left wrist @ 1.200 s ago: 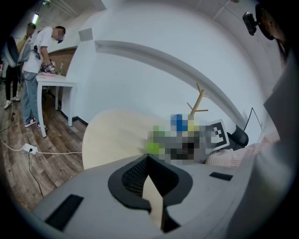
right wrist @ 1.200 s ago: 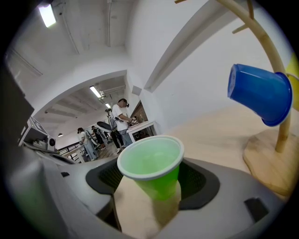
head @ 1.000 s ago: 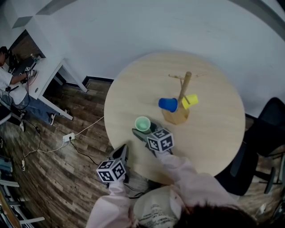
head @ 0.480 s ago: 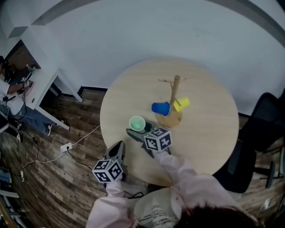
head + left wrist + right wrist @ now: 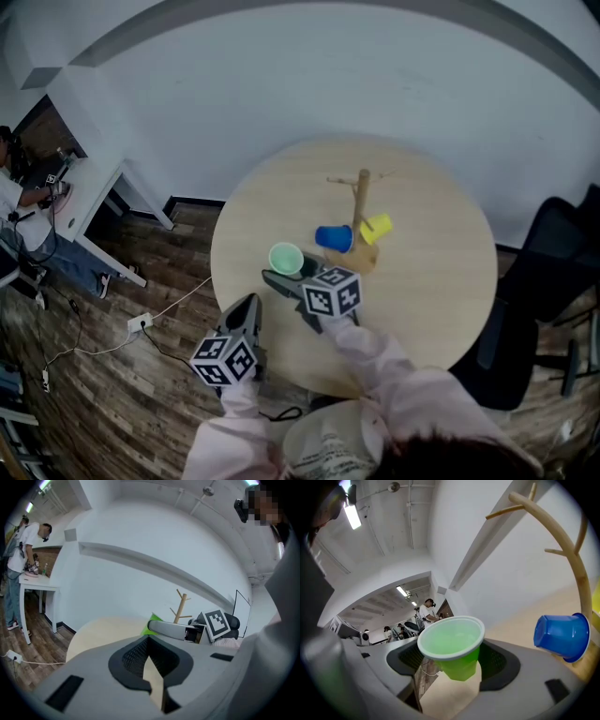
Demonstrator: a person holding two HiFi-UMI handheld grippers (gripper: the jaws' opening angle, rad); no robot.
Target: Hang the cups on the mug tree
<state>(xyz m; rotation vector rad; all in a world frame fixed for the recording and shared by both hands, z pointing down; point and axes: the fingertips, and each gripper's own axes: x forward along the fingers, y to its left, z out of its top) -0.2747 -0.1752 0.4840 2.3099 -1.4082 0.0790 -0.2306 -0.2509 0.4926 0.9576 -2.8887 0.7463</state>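
Grip: right gripper (image 5: 454, 663) jaws clamped on green cup (image 5: 452, 648), near-left of mug tree (image 5: 361, 211).
Left gripper (image 5: 149, 641): jaws pressed together, empty, near desk (image 5: 431, 281) edge.
Pegs (image 5: 501, 512): blue cup (image 5: 334, 238), yellow cup (image 5: 376, 227) low; upper ones free.
Approach: lift, slide mouth over free peg, avoiding blue cup.

Jaws of left tool (image 5: 150, 644) are drawn together with nothing held; a sliver of counter (image 5: 103, 630) shows through. Beyond is the right tool (image 5: 159, 626) at a green cup (image 5: 154, 618), with the mug tree (image 5: 180, 605) behind. A person (image 5: 23, 545) stands far left.
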